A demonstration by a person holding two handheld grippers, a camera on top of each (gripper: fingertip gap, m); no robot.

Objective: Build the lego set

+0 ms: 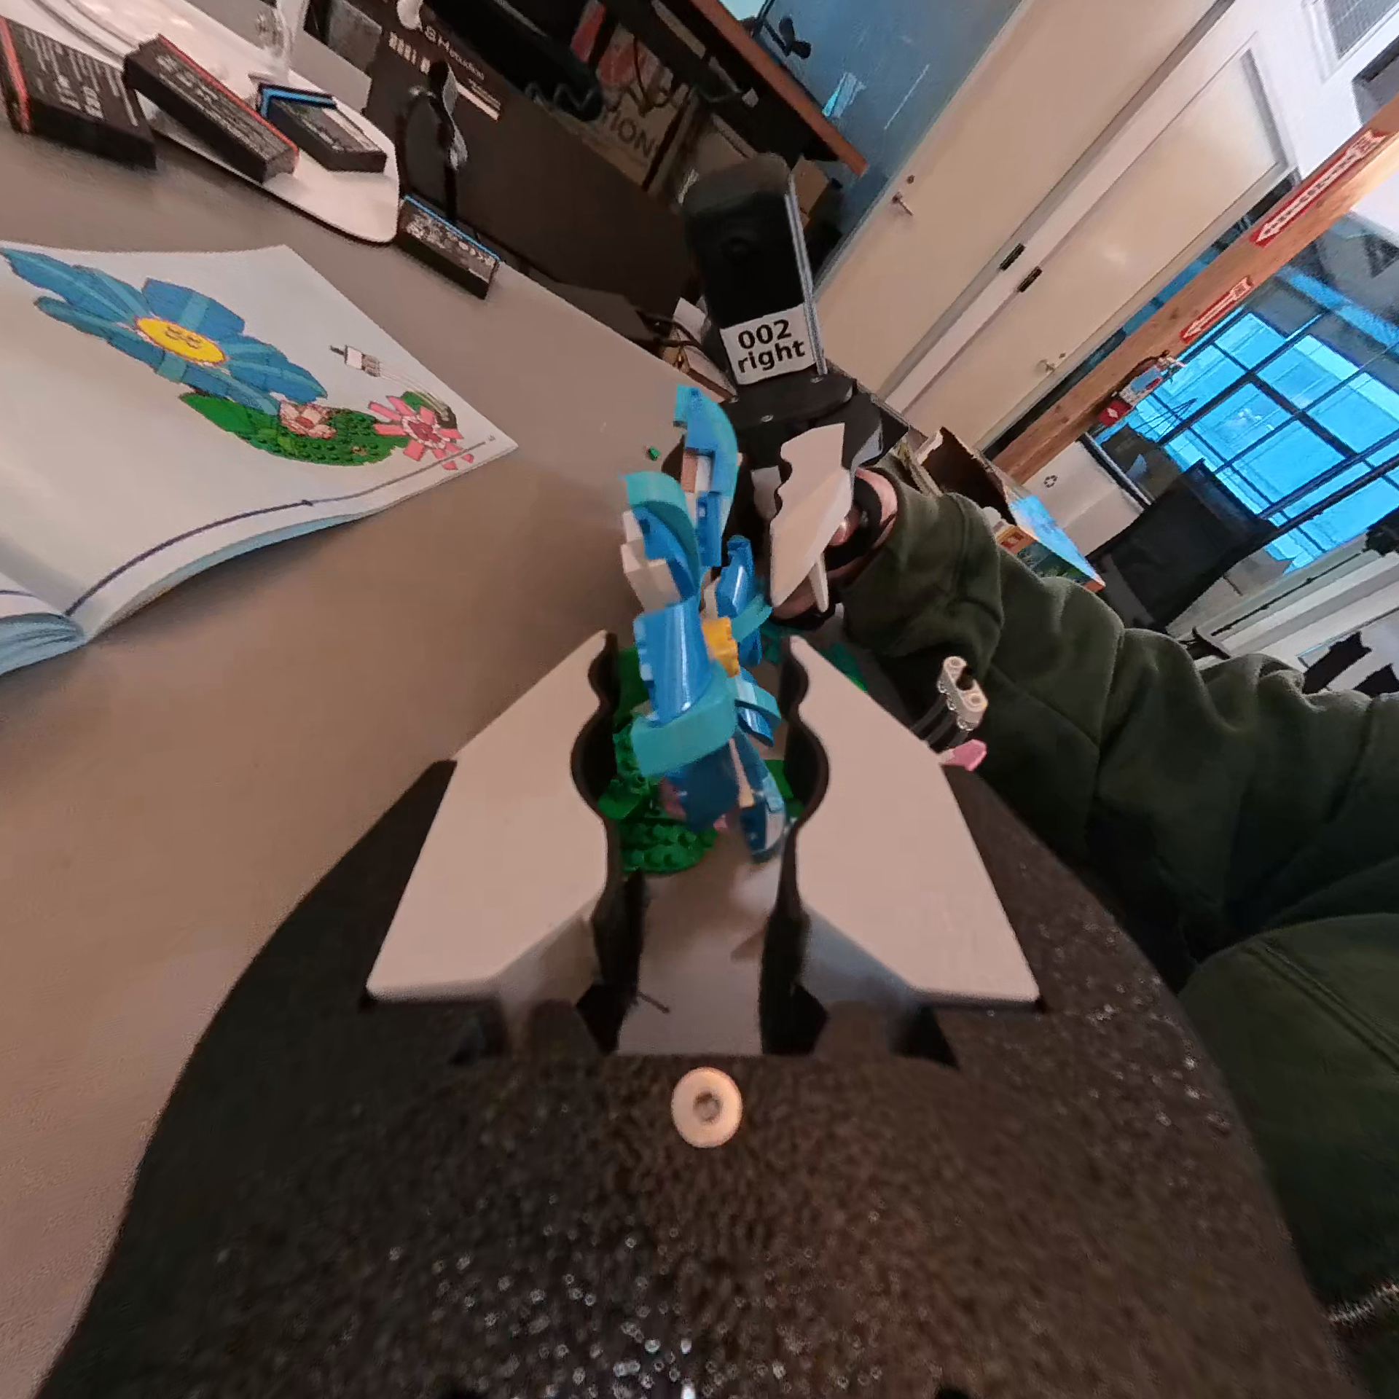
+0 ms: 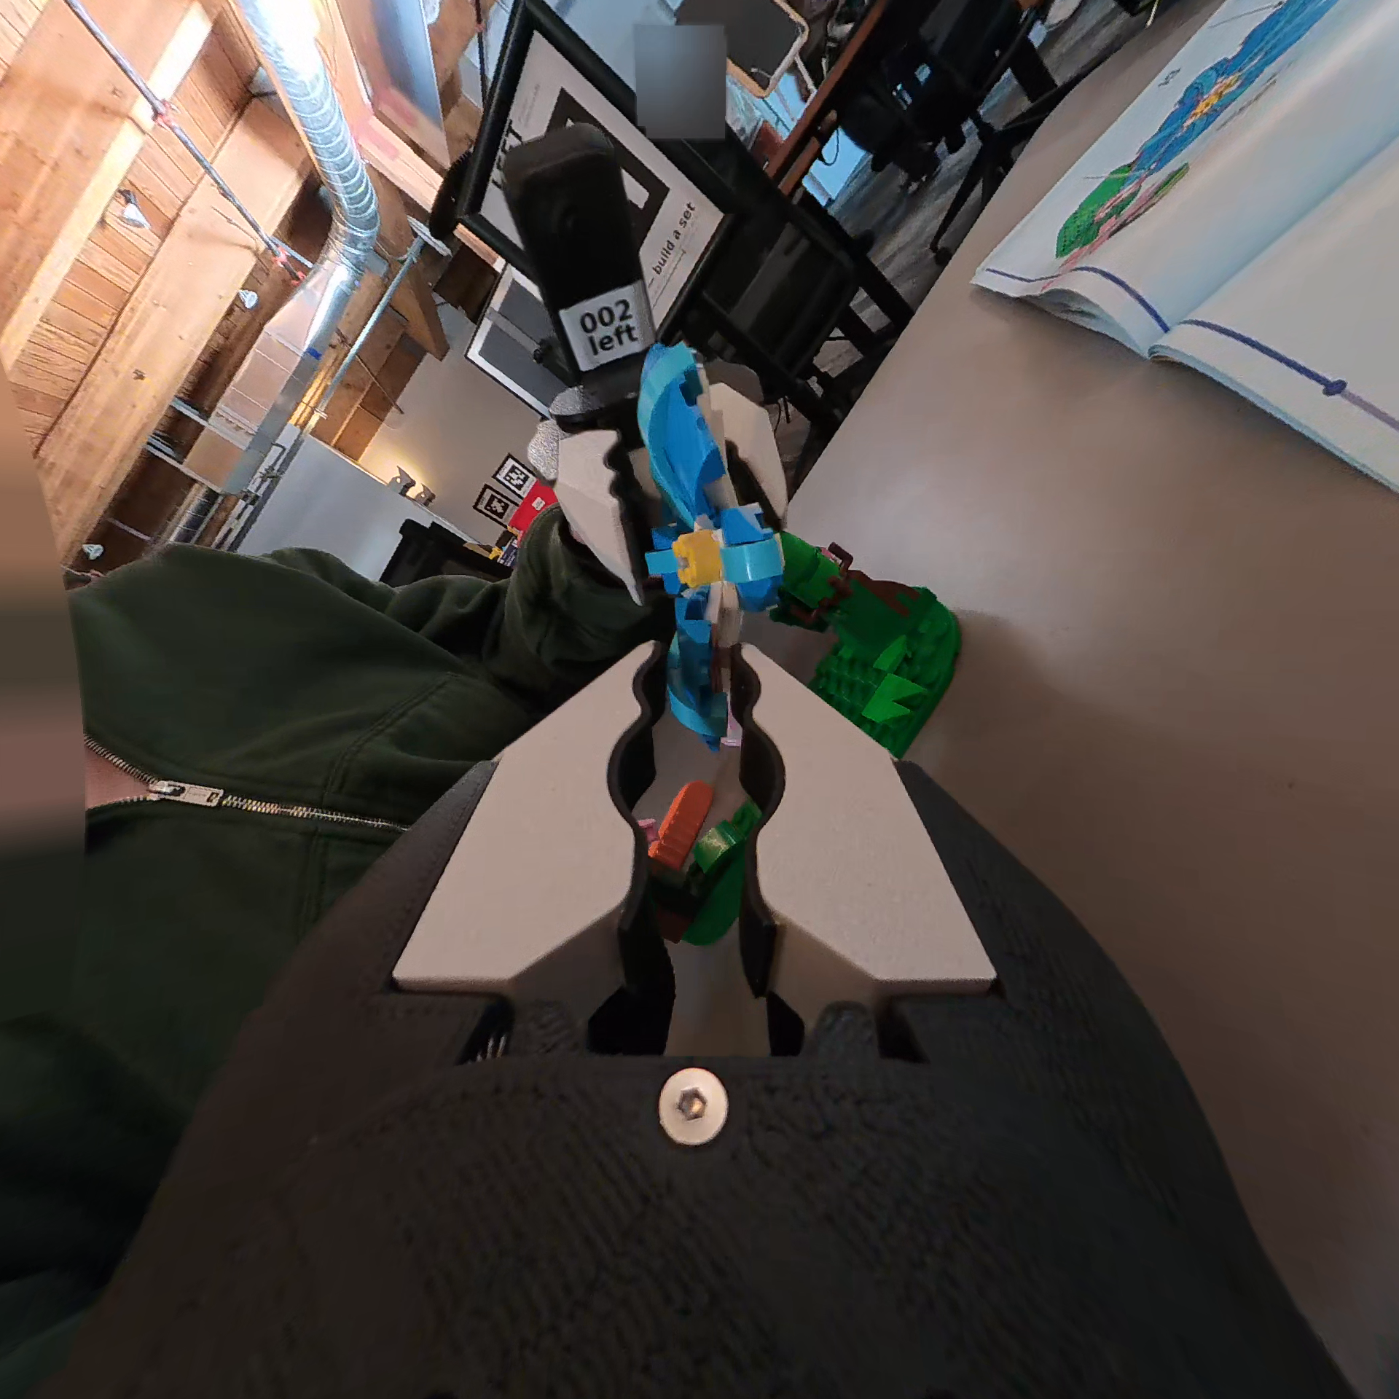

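Observation:
A blue lego flower (image 1: 696,681) with a yellow centre (image 2: 695,564) stands on a green stem (image 2: 802,568) rising from a green leafy base (image 2: 893,666) on the grey table. My left gripper (image 1: 700,658) is closed on the flower's petals from one side; in the right wrist view (image 2: 666,492) its fingers flank the upper petals. My right gripper (image 2: 700,658) is closed on the lower blue petals from the opposite side; in the left wrist view (image 1: 795,545) it sits just behind the flower. The base also shows in the left wrist view (image 1: 658,833).
An open instruction booklet (image 1: 227,424) lies on the table, also in the right wrist view (image 2: 1211,227). Loose pieces lie near: an orange one (image 2: 681,825), a green one (image 2: 719,840), a grey beam (image 1: 961,685), a pink one (image 1: 965,753). Black boxes (image 1: 76,98) sit far back. A green sleeve (image 1: 1060,681) is at right. My two grippers' fingertips are within a few centimetres of each other.

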